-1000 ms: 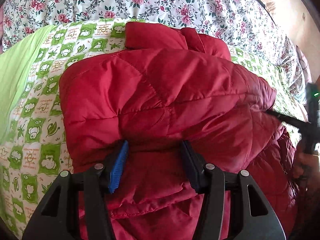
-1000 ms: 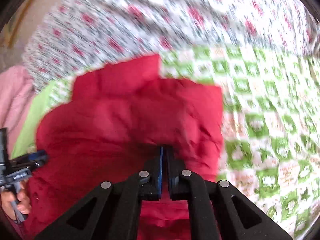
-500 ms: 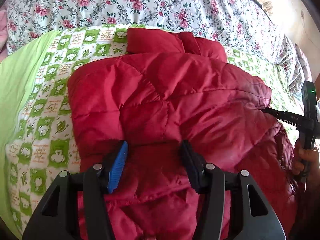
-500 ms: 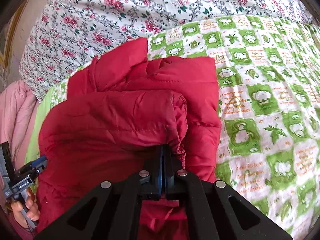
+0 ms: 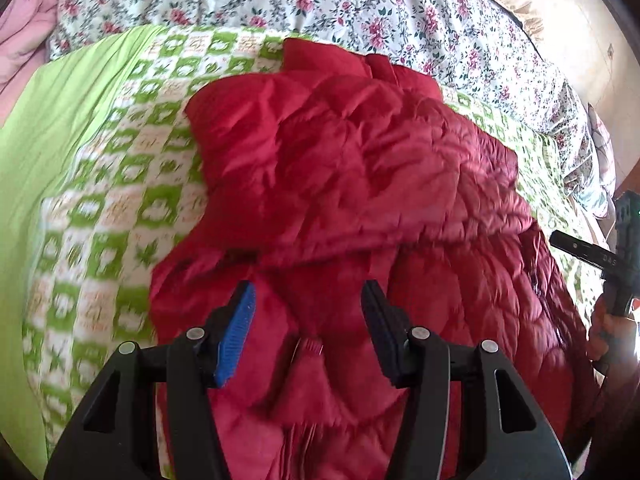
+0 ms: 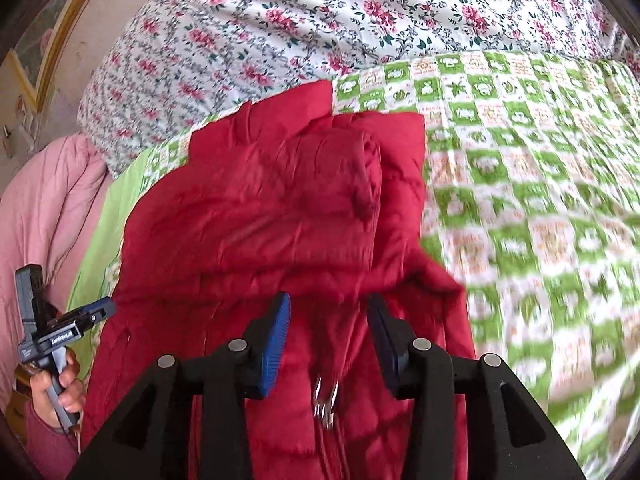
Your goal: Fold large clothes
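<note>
A red quilted puffer jacket (image 5: 352, 184) lies on the bed with one part folded over across its body; it also shows in the right wrist view (image 6: 280, 216). My left gripper (image 5: 308, 300) is open and empty, hovering over the jacket's near part. My right gripper (image 6: 328, 312) is open and empty just above the jacket's near edge, beside a metal zipper pull (image 6: 326, 396). Each view shows the other gripper at its edge: the right gripper (image 5: 592, 254) and the left gripper (image 6: 68, 328).
The jacket rests on a green-and-white checked bedspread (image 6: 540, 184), also in the left wrist view (image 5: 120, 208). A floral duvet (image 5: 360, 4) lies behind it. A pink quilt (image 6: 44, 208) is bunched at the left. A plain green sheet (image 5: 52, 128) borders the bedspread.
My right gripper was shut on the jacket's folded edge and has opened, letting it go. The folded part now lies on the jacket. My left gripper has drawn back, still open.
</note>
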`<state>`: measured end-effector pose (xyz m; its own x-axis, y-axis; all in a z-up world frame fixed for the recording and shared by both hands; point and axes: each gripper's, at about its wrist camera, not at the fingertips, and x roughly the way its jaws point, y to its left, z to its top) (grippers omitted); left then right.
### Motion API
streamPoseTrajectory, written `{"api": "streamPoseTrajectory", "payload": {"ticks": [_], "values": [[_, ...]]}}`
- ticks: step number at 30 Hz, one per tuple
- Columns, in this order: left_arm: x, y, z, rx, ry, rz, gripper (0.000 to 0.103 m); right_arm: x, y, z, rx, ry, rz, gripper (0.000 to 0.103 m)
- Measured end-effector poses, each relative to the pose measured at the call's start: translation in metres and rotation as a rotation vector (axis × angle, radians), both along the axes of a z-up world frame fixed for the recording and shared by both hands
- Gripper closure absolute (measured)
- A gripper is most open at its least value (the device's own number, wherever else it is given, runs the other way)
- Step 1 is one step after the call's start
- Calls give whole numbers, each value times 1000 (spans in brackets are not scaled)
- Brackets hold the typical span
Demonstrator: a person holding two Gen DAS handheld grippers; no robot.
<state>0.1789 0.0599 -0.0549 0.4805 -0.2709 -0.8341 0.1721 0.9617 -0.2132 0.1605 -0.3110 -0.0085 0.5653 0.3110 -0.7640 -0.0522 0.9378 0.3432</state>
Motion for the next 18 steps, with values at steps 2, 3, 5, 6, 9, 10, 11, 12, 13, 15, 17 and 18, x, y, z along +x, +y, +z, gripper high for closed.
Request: {"api": "streamPoseTrajectory", "payload": {"ticks": [2, 3, 5, 6, 9, 10, 11, 12, 13, 15, 17, 18], "values": [[-10, 8, -1, -7, 11, 11, 49, -14, 0, 1, -3, 2, 11, 58], [-14, 11, -2, -11, 16, 14, 49, -21, 0, 2, -5, 3, 15, 57], [-23, 17, -3, -17, 26, 22, 49, -32, -1, 4, -9, 8, 19, 54], [-28, 19, -3, -20, 31, 24, 49, -37, -2, 6, -12, 9, 23, 54], [-42, 26, -3, -16, 40, 30, 49, -51, -4, 10, -22, 9, 26, 52], [-48, 28, -3, -14, 44, 29, 49, -56, -5, 12, -26, 10, 25, 49], [-52, 31, -3, -12, 47, 31, 49, -62, -7, 14, -36, 10, 24, 46], [-57, 33, -3, -10, 52, 32, 49, -66, -7, 15, -48, 12, 22, 45], [-62, 36, -3, -11, 56, 33, 49, -71, -8, 16, -64, 15, 22, 41], [-71, 41, -4, -8, 63, 29, 49, -81, -11, 18, -86, 27, 30, 34], [-80, 45, -4, 6, 70, 34, 49, -91, -14, 16, -98, 47, 31, 29], [-84, 48, -4, 9, 72, 35, 49, -96, -15, 15, -110, 62, 28, 28]]}}
